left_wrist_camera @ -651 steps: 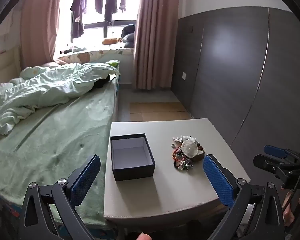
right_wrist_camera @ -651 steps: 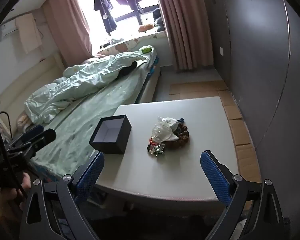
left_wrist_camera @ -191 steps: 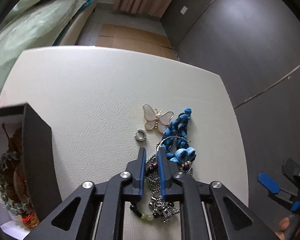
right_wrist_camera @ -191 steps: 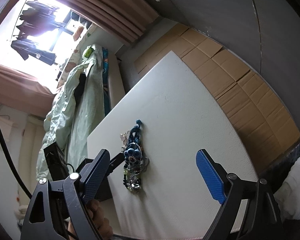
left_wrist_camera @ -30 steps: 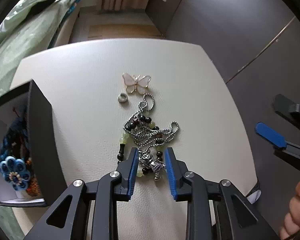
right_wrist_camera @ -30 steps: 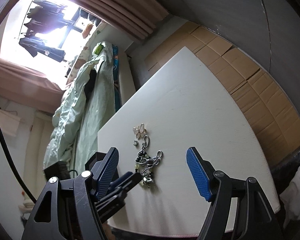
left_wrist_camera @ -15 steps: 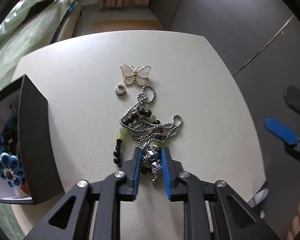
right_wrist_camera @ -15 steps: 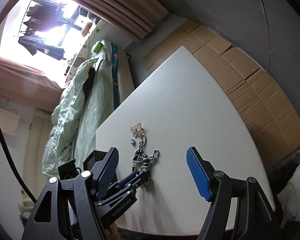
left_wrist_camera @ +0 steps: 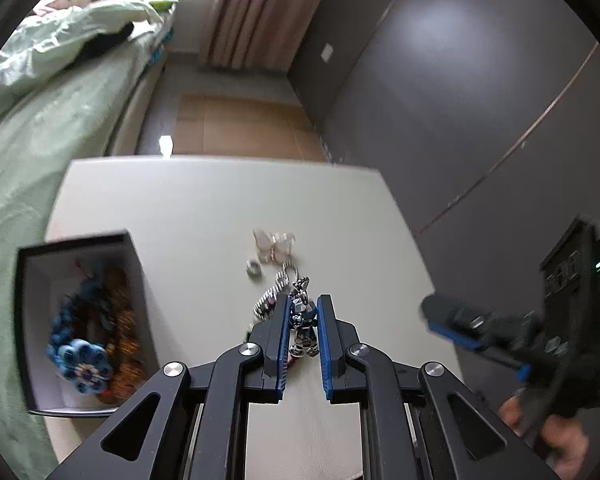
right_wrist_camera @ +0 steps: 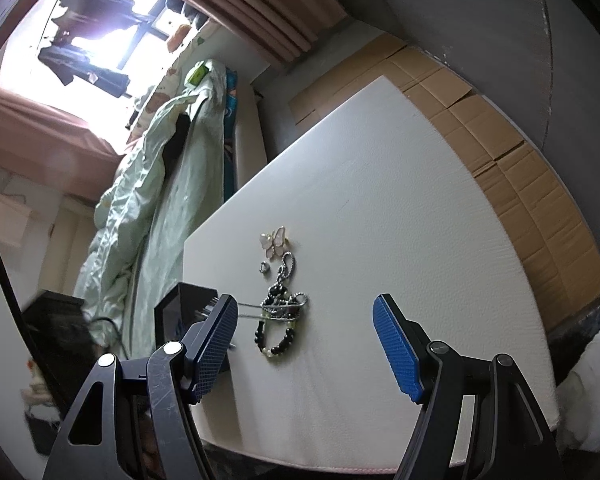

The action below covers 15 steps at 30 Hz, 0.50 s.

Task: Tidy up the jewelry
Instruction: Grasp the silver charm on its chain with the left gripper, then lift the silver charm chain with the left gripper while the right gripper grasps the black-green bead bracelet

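Necklace charm (left_wrist_camera: 303, 326) is pinched in my left claw (left_wrist_camera: 303, 316); jaws have just been closing and now press on it from both sides. Silver chain (left_wrist_camera: 278, 292) trails off the claw tips, long axis running straight away from me toward the far worktop edge, charm end nearest me. In the right wrist view the chain (right_wrist_camera: 284, 276) lies stretched along that same line, with a taut strand pulled sideways toward the box; dark bead strand (right_wrist_camera: 274, 338) is curled at the near end.

Just past the chain's far end: small ring (left_wrist_camera: 254, 269), then butterfly brooch (left_wrist_camera: 274, 242), both flat on the worktop (left_wrist_camera: 188, 200).

Left of my claw, apart from the chain: black box (left_wrist_camera: 136, 280), open top, blue flower piece (left_wrist_camera: 82, 364) and brownish beads inside. Blurred, can't resolve more.

My right claw (right_wrist_camera: 304, 344) is spread wide, nothing between the pads, hanging over the near worktop edge beside the beads.

Bed (left_wrist_camera: 28, 152) runs along the worktop's left side.
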Each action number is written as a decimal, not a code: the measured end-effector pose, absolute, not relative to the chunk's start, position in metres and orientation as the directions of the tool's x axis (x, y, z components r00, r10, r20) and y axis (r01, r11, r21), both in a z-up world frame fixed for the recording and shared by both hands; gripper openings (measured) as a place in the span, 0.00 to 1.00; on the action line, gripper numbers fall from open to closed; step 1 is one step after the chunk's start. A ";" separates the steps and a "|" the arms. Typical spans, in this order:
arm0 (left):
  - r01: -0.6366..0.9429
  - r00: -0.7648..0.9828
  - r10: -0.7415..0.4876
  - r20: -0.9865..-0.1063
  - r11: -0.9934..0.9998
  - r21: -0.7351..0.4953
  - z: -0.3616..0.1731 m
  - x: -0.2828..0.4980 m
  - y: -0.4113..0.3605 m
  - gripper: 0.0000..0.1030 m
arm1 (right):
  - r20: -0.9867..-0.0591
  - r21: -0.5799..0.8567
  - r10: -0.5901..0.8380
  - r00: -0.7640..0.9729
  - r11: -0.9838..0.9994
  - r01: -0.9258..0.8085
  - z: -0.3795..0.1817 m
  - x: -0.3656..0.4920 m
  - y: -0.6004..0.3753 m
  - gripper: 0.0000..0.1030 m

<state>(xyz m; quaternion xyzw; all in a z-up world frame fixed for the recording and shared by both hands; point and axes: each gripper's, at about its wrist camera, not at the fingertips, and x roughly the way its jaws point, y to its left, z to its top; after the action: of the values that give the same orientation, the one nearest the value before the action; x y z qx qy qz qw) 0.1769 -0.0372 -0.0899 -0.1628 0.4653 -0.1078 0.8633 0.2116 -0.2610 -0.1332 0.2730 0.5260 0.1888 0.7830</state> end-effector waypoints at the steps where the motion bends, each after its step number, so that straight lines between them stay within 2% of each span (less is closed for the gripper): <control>1: 0.032 0.560 -0.341 -0.755 0.919 -0.392 -0.084 0.175 -0.032 0.13 | -0.723 0.622 0.581 0.373 0.783 -0.013 -0.133 0.212 -0.259 0.69; 7: 0.022 0.638 -0.339 -0.691 0.905 -0.425 -0.053 0.167 -0.013 0.13 | -0.747 0.587 0.567 0.347 0.808 -0.054 -0.138 0.213 -0.238 0.68; 9: 0.021 0.661 -0.337 -0.670 0.901 -0.433 -0.044 0.166 -0.009 0.13 | -0.757 0.568 0.556 0.343 0.820 -0.074 -0.138 0.214 -0.230 0.64; 12: 0.013 0.692 -0.327 -0.644 0.897 -0.441 -0.032 0.159 0.002 0.13 | -0.783 0.528 0.530 0.326 0.843 -0.104 -0.142 0.216 -0.216 0.52; 14: 0.008 0.713 -0.317 -0.625 0.895 -0.445 -0.022 0.155 0.008 0.13 | -0.805 0.497 0.507 0.308 0.860 -0.119 -0.146 0.217 -0.207 0.38; 15: 0.008 0.720 -0.314 -0.619 0.895 -0.446 -0.018 0.152 0.010 0.13 | -0.818 0.478 0.493 0.296 0.869 -0.127 -0.150 0.219 -0.201 0.35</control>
<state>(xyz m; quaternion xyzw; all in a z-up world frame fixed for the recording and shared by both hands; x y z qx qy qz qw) 0.1524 0.0100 -0.0184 -0.2111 0.3634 -0.0891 0.9030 0.2193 -0.2015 -0.1497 0.1638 0.5597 0.1966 0.7882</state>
